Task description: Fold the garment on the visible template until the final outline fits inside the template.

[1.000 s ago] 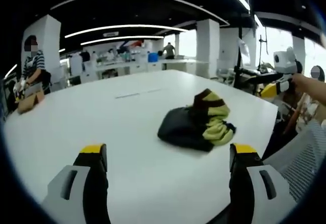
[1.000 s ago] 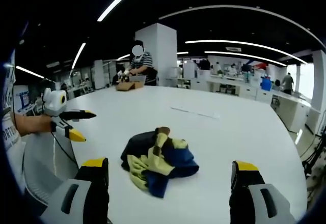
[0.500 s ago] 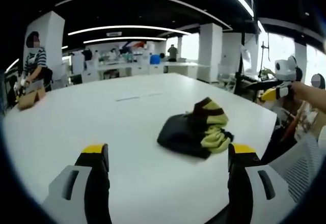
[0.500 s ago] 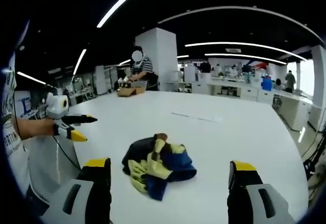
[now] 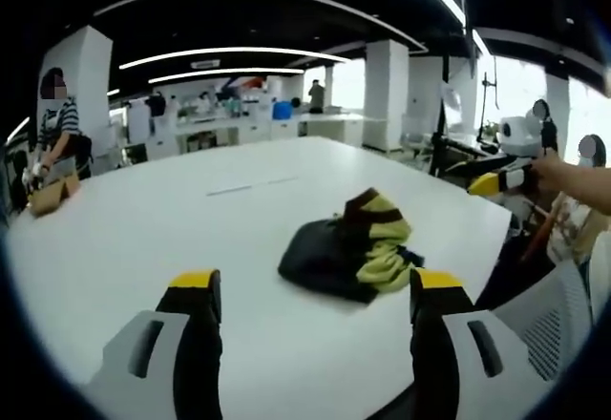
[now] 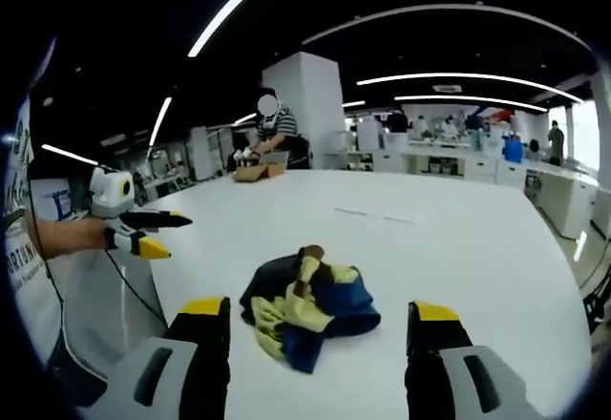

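On the white table (image 5: pixel 143 239) near its edge lies the garment (image 5: pixel 348 258), a crumpled heap of dark, blue and yellow-green cloth, well short of flat; in the right gripper view the same heap (image 6: pixel 307 305) sits between and just beyond the two jaws. The left gripper (image 5: pixel 313 291) hangs above the table edge with its yellow-tipped jaws wide apart and nothing between them, clear of the cloth. The right gripper (image 6: pixel 317 313) likewise has its jaws spread with nothing in them, not touching the garment. Each gripper also shows from the other's camera, held out by a hand off the table's side, jaws parted. At the far end of the table an open cardboard box (image 6: pixel 258 170) rests on the surface, with a person in a striped top (image 6: pixel 277 138) bent over it, hands at the box; what is in it cannot be made out.
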A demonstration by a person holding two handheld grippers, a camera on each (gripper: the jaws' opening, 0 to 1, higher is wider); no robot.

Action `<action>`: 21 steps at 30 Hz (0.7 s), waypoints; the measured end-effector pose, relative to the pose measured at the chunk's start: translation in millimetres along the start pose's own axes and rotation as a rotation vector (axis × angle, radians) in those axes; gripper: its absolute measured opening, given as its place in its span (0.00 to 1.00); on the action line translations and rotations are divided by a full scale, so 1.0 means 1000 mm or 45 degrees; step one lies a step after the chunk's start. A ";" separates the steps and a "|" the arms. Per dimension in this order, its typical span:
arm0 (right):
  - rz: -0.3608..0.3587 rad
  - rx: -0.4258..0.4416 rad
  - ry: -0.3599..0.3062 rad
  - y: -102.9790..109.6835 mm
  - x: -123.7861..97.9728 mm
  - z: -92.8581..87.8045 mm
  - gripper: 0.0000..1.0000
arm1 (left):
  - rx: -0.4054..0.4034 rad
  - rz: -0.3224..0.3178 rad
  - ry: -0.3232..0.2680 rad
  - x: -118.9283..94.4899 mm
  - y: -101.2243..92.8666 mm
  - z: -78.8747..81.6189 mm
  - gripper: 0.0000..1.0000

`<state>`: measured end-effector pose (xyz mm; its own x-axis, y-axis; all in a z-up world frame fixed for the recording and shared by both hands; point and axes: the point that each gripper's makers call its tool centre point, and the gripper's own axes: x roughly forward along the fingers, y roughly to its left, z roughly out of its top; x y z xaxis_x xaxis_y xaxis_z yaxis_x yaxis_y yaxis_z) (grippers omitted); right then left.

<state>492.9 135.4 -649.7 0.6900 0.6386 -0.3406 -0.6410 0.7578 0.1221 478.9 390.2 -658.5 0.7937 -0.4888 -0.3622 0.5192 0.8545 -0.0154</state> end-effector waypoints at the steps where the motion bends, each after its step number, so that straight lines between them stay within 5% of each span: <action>1: 0.004 0.000 -0.002 -0.001 0.001 0.000 0.69 | 0.009 0.000 0.000 0.001 -0.001 0.001 0.75; 21: 0.080 -0.057 0.053 -0.009 0.040 -0.016 0.38 | 0.042 -0.104 0.016 0.056 -0.032 0.003 0.52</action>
<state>520.9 151.9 -679.6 0.6340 0.6778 -0.3723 -0.6977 0.7090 0.1027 507.9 335.3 -675.5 0.7446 -0.5539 -0.3726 0.5922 0.8057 -0.0144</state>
